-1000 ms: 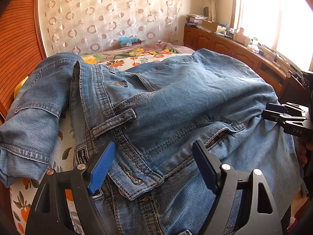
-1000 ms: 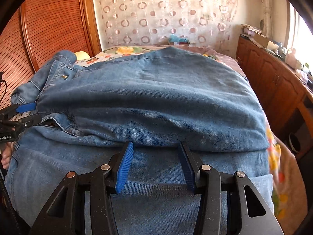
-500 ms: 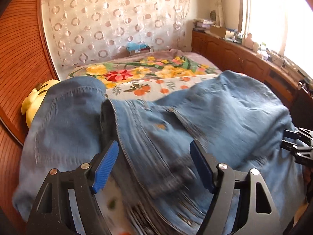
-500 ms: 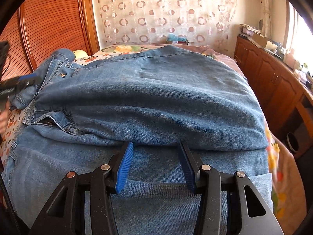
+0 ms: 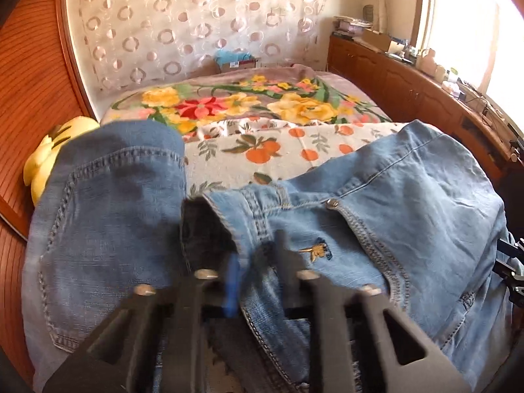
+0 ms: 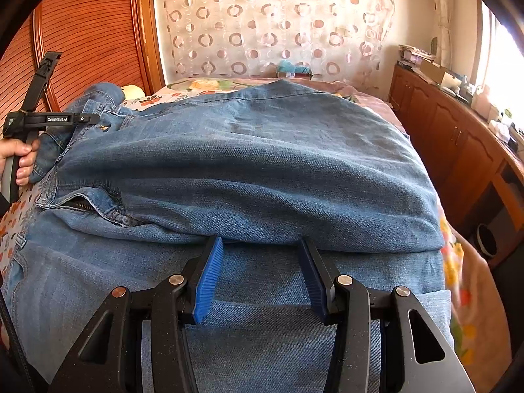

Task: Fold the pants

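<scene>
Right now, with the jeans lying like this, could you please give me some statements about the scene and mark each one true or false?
1. The right gripper is open over the jeans. True.
2. The jeans lie on a bare wooden floor. False: they lie on a flowered bedspread.
3. The left gripper pinches the jeans near the top edge. True.
4. No zipper is visible. False: a zipper shows at the left in the right wrist view.

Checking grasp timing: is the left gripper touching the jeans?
Touching. The left wrist view shows the left gripper closed around the waistband of the jeans.
</scene>
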{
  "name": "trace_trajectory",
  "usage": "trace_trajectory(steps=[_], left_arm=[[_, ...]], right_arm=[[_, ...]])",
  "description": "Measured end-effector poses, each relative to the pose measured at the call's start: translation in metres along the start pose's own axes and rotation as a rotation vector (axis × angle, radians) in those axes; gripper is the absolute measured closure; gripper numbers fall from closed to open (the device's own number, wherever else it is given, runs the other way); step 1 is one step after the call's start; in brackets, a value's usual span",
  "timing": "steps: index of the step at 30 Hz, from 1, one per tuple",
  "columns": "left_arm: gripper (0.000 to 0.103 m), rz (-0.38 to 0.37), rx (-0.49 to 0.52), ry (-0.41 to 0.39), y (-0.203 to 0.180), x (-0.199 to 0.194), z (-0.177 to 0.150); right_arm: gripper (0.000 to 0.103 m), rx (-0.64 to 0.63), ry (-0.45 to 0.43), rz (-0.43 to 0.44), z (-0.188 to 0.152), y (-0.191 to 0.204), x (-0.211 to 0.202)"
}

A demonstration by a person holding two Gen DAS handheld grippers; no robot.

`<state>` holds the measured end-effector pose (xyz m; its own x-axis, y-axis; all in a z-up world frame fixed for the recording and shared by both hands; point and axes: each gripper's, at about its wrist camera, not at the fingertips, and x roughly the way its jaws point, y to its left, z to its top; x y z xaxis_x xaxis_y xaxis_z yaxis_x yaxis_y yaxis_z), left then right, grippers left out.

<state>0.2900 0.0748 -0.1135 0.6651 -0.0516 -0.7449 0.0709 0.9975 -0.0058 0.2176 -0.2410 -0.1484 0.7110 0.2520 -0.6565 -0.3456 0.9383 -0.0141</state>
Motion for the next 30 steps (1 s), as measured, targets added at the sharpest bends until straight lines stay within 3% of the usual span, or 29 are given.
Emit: trace_trajectory(steps=[2,5,13,17,22,27,28,30], left_arm=[[0.099,0.019,-0.005,-0.059,0.000,-0.015,0.003],[0.099,0.066,-0.097,-0.161,0.020,-0.042,0.014],[0.088,0.097,-0.092,-0.066,0.027,-0.031,0.005],[0.052,0.051,-0.073,-0.104,0.012,-0.050,-0.008],[0.049,-0.001,0.023,-0.146,-0.026,-0.065,-0.010],[0.047,-0.116,0.072,-0.150,-0.066,-0.058,-0.002],[0.044,-0.127,0.080,-0.144,-0.073,-0.054,0.001],[0.021,-0.109,0.096,-0.152,-0.086,-0.046,0.006]], right_arm=[[0.054,0.002,-0.002,0.000,0.000,-0.001,-0.001],[0.054,0.003,-0.001,0.001,-0.001,-0.001,-0.001],[0.054,-0.001,0.002,-0.001,-0.001,0.000,-0.001],[0.054,0.012,0.000,0.001,0.000,-0.003,-0.004],[0.054,0.047,-0.049,0.032,0.015,-0.025,-0.026],[0.054,0.041,-0.083,-0.050,0.049,-0.072,-0.031],[0.054,0.047,-0.079,-0.068,0.055,-0.082,-0.027],[0.054,0.068,-0.071,-0.097,0.068,-0.106,-0.017]])
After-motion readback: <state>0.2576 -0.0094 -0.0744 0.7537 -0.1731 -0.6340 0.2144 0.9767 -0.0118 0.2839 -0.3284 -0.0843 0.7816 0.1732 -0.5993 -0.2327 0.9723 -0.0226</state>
